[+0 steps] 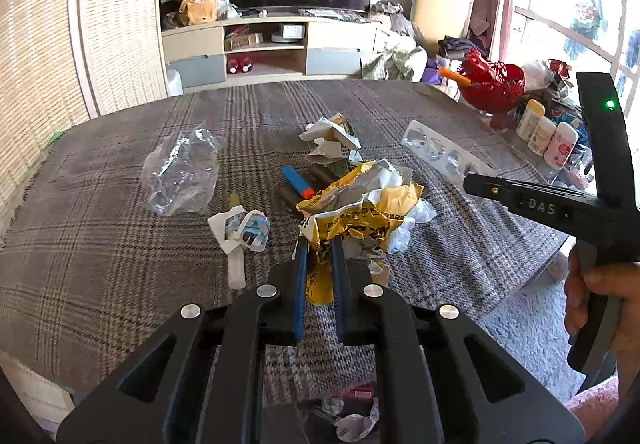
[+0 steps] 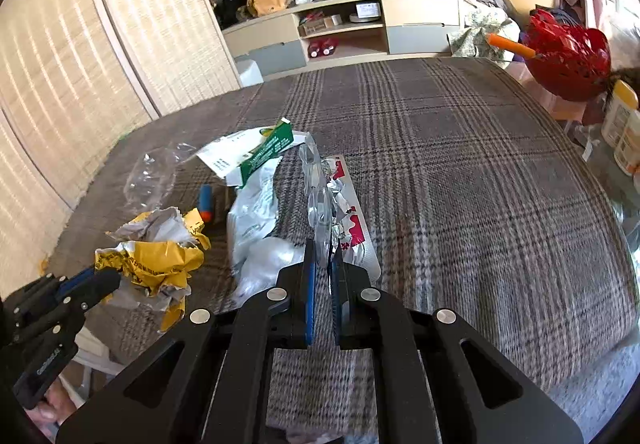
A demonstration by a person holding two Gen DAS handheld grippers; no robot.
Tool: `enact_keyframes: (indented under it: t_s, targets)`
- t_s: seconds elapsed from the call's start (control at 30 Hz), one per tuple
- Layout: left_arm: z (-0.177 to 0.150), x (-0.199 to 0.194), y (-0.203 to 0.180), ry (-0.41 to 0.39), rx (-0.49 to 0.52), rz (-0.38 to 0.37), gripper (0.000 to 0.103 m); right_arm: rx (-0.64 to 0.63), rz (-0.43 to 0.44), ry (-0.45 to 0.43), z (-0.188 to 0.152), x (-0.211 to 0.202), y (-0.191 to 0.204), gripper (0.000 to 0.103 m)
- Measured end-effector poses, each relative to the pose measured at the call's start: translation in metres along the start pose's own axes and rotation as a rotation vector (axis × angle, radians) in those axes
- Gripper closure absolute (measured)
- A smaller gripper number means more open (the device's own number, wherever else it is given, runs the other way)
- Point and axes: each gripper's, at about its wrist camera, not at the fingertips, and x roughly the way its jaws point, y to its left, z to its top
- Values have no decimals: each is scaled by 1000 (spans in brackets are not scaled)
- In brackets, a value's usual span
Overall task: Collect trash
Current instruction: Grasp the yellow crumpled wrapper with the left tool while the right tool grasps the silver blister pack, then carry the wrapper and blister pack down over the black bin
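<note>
My left gripper (image 1: 320, 244) is shut on a crumpled yellow wrapper (image 1: 360, 212), also seen in the right wrist view (image 2: 152, 260). My right gripper (image 2: 324, 248) is shut on a clear blister pack with foil backing (image 2: 320, 196), which also shows in the left wrist view (image 1: 440, 156). Other trash lies on the plaid tablecloth (image 1: 100, 244): a clear plastic bag (image 1: 180, 172), a torn white and blue packet (image 1: 244, 232), a blue and orange tube (image 1: 296, 182), crumpled paper (image 1: 330, 140), a green and white carton (image 2: 256, 156) and a white plastic bag (image 2: 256, 228).
A red basket (image 1: 492, 84) with an orange item and several small bottles (image 1: 544, 134) stand at the table's right side. A TV stand (image 1: 272, 44) and TV are beyond the far edge. More trash lies below my left gripper (image 1: 352, 416).
</note>
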Motion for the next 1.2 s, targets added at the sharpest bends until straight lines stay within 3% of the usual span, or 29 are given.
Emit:
enact_keyframes:
  t_s: [0.27,0.43,0.67,1.03,1.2]
  targets:
    - [-27,-43,-15,-23,-8,10,93,-25,-22,-54,-22,-49,8,95]
    - [-44,-69,-24,-47,3,20,93,-2,12,-63,-45,-77,8,95]
    - [-81,-89,-34,-17,-18,8,93,-13,35,-50,-86,-107,12,95]
    - [-133,-87,-39,89,-39,20,93,10,131,122,-148,-93,22,95]
    - [-161,-75,-41,172,-79,11,93,4,128,229,-171,-76,29,95]
